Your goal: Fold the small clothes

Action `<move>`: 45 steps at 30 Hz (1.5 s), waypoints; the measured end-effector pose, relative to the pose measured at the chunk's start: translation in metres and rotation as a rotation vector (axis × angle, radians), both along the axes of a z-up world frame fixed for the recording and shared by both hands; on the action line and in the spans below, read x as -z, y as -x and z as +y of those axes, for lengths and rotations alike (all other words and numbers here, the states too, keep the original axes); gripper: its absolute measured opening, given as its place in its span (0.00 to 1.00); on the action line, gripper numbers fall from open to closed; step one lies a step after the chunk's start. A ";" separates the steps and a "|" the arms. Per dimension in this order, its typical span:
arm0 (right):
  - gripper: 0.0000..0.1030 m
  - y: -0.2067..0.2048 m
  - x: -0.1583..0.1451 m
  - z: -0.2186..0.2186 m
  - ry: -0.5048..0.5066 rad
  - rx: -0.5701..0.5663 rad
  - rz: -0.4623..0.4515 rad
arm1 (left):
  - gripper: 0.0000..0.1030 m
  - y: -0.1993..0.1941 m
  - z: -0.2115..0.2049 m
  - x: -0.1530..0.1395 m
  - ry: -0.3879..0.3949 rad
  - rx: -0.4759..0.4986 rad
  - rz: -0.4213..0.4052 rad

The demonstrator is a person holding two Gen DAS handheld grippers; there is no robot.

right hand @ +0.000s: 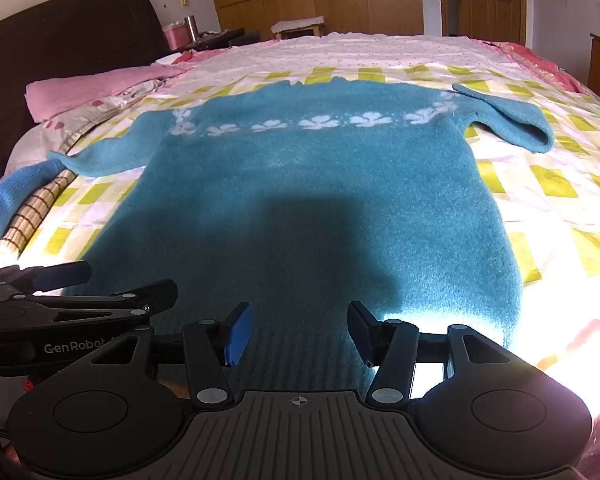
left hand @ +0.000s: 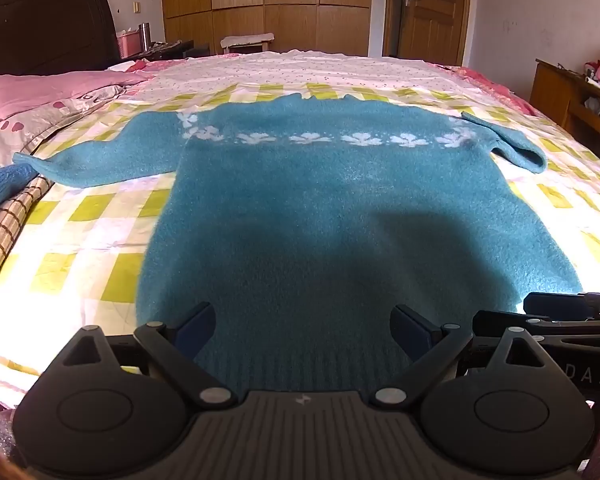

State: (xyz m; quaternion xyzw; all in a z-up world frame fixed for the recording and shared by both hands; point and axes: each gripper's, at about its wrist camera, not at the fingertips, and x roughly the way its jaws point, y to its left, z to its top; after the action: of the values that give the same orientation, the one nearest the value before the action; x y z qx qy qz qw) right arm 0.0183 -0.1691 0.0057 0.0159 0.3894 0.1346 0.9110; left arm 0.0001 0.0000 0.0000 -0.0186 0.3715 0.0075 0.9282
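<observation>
Sweater [left hand: 340,208], teal, white flower band: flat on checked sheet [left hand: 80,216] of bed, hem nearest. Left gripper [left hand: 303,326]: jaws wide apart above hem, empty. Right gripper [right hand: 300,330]: jaws apart, empty

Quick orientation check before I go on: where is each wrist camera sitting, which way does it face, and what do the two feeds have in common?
Left wrist: on the left gripper, at the hem, angled down across the teal sweater toward the wardrobe; its open fingers show, with the right gripper at right.
Right wrist: on the right gripper, same heading; its open fingers show, left gripper at left.
Shared: sweater, checked bedsheet, wardrobe.
</observation>
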 end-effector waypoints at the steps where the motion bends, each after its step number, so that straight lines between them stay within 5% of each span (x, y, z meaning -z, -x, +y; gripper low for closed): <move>1: 0.51 0.000 0.000 0.000 0.000 0.000 0.000 | 0.96 0.000 0.000 0.000 -0.002 0.000 -0.003; 45: 0.51 -0.002 0.000 0.000 0.010 -0.006 0.005 | 0.93 -0.001 0.000 0.002 0.009 0.000 0.002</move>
State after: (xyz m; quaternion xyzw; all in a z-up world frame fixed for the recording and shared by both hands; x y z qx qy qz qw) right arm 0.0198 -0.1690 0.0058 0.0107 0.3923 0.1352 0.9098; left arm 0.0015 0.0004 -0.0017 -0.0227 0.3723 0.0059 0.9278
